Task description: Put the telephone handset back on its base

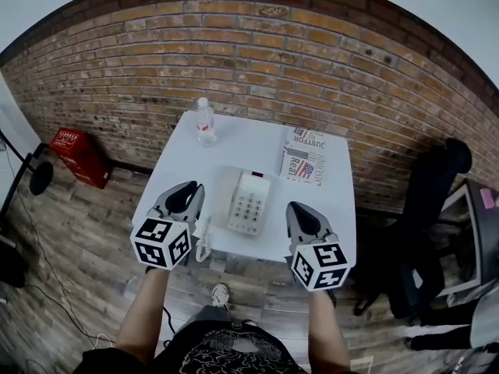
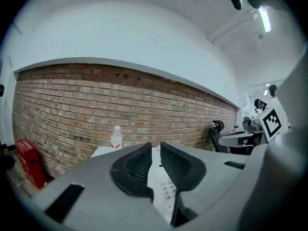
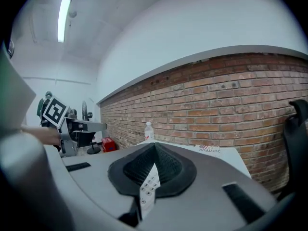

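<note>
A white telephone base (image 1: pixel 249 202) with a keypad sits mid-table on the white table (image 1: pixel 234 142). Its left cradle looks bare. A white coiled cord (image 1: pixel 204 240) lies at the table's front edge, beside my left gripper (image 1: pixel 187 187); I cannot make out the handset itself. In the left gripper view the left gripper (image 2: pixel 155 146) shows a narrow gap with nothing in it, and the telephone keypad (image 2: pixel 163 189) appears through that gap. My right gripper (image 1: pixel 300 207) hovers right of the base. Seen from its own camera, the right gripper (image 3: pixel 155 146) has its tips together, above the keypad (image 3: pixel 149 186).
A water bottle (image 1: pixel 204 121) stands at the table's far left edge and a folded newspaper (image 1: pixel 304 156) lies at the far right. A brick wall runs behind. A red crate (image 1: pixel 78 156) sits on the floor left; a black chair (image 1: pixel 437 209) stands right.
</note>
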The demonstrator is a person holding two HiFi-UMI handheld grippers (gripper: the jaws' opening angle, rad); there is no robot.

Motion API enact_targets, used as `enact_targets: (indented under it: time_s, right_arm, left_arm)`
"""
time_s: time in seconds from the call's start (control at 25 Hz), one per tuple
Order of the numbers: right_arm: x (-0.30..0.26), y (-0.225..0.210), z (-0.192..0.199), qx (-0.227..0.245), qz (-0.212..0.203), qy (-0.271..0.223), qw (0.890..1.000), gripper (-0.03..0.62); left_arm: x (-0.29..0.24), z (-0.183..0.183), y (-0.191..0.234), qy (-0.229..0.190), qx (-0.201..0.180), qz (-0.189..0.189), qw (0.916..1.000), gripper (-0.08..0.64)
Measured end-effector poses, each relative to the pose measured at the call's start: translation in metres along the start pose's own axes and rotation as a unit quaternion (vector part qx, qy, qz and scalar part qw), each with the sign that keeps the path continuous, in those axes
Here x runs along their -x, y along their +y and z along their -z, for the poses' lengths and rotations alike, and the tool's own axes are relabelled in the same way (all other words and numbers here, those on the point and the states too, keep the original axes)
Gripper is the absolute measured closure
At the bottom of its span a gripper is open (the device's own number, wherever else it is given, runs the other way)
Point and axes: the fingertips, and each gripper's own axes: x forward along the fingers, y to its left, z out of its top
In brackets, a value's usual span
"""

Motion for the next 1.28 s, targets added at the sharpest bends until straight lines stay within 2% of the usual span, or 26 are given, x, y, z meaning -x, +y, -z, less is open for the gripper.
enact_targets:
  time_s: [0.24,0.56,0.72,1.28]
  right_arm:
    - [0.015,0.008,-0.006,0.007,-0.01,-0.009,1.0,0.592]
    - [0.026,0.022,-0.003,0.021,-0.027,-0.011,0.999,0.592]
    - [0.028,0.025,-0.003,0.023,-0.029,-0.013,0.999,0.592]
    - [0.031,0.029,-0.002,0.032,-0.029,-0.012,0.999,0.592]
  left_arm:
    - [0.028,-0.003,-0.005,-0.01,-0.009,-0.007,0.9999,0.552]
    - [0.053,0.012,-0.002,-0.004,-0.01,-0.028,0.9996,0.554]
    - [0.059,0.013,0.001,-0.008,0.007,-0.029,0.9995,0.554]
    - [0.061,0.014,-0.001,-0.014,0.009,-0.024,0.9996,0.554]
